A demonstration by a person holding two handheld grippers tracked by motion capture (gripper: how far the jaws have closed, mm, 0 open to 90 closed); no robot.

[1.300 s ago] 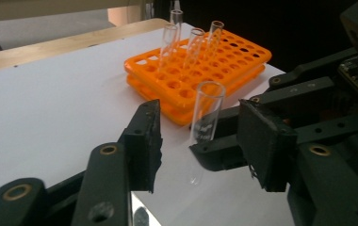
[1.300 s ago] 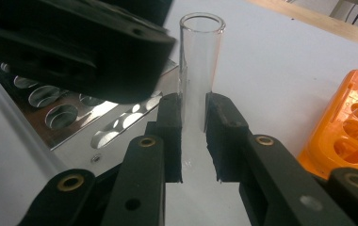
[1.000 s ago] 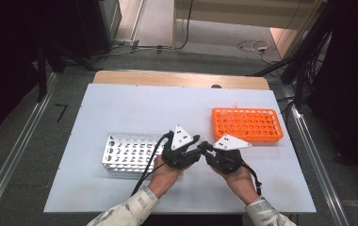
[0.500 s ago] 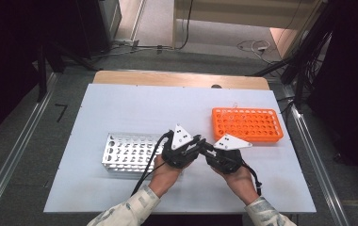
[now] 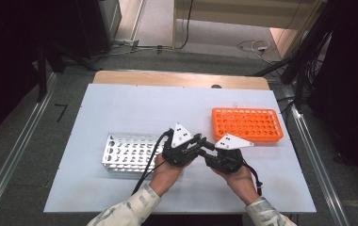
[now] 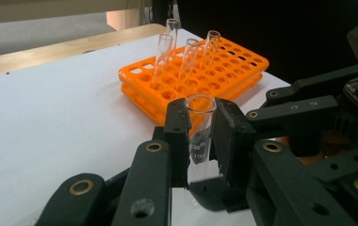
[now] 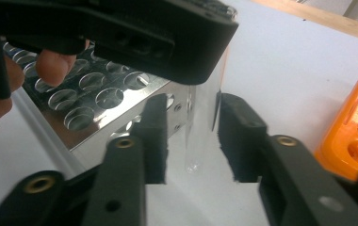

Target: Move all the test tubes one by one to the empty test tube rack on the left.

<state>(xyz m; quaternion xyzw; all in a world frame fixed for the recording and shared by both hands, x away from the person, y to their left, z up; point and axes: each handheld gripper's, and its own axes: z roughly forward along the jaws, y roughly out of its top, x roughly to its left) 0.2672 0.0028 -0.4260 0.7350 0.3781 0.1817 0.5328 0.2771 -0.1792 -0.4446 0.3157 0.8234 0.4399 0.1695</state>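
Note:
My left gripper [image 6: 199, 123] is shut on a clear test tube [image 6: 199, 141], gripping it just below the rim and holding it upright above the table. In the right gripper view the tube's [image 7: 204, 127] rounded lower end hangs between the jaws of my right gripper [image 7: 191, 127], which stand open on either side of it. In the high view the left gripper [image 5: 199, 141] and right gripper [image 5: 208, 149] meet tip to tip at the table's middle. An orange tube rack [image 6: 233, 70] beyond holds several clear tubes.
A silver metal rack [image 5: 130, 151] with vacant holes lies just left of the hands, close behind the tube in the right gripper view. The orange rack [image 5: 248, 123] sits to the right. The white table [image 5: 134, 108] has open room at the back and left.
Hardly anything differs: both grippers stay tip to tip at the table's middle, with the tube held between them.

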